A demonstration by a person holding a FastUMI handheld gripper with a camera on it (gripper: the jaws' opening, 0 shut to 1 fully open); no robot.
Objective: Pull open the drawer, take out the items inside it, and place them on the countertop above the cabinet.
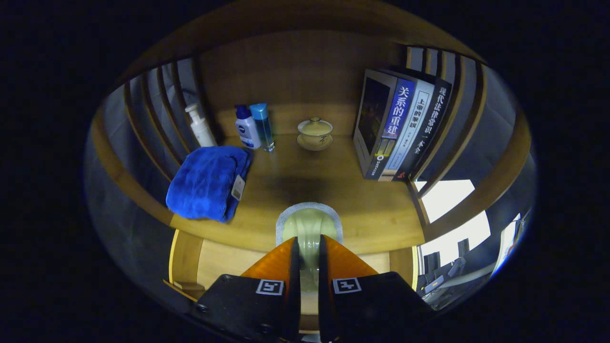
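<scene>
The gripper (309,259) was closed on a pale green cup (309,227), both fingers pressing its sides, and held it above the front edge of the wooden countertop (333,186). Below the cup, the open drawer (224,259) showed its light wood bottom. Beyond the cup on the countertop sat a lidded tea bowl (315,134). Left of the cup lay a folded blue towel (207,183), with three bottles (248,126) behind the towel. Right of the cup stood a row of books (400,128).
</scene>
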